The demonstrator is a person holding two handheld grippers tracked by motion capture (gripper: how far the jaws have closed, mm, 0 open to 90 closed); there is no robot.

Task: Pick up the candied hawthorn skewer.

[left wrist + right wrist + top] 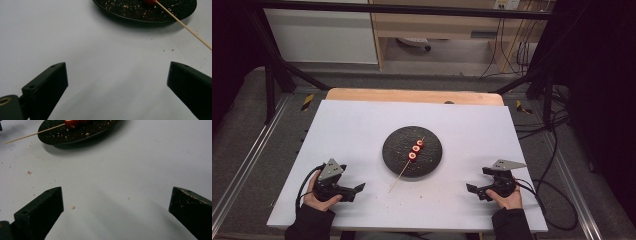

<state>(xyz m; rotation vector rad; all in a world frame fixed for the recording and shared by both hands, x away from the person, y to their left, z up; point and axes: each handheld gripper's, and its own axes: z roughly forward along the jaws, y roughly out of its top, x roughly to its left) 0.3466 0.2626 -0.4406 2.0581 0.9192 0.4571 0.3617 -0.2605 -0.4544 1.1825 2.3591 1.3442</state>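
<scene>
A round black plate lies in the middle of the white table. On it rests a thin wooden skewer with three red slices threaded on; its bare end sticks out over the plate's near rim onto the table. The left gripper sits at the near left, held by a hand, jaws wide open with nothing between them. The right gripper sits at the near right, also open and empty. In the left gripper view the plate and skewer lie ahead; in the right gripper view the plate, skewer and a red slice too.
Small crumbs are scattered on the white table near the plate. A wooden board edge shows behind the table. Black frame posts and cables stand around the sides.
</scene>
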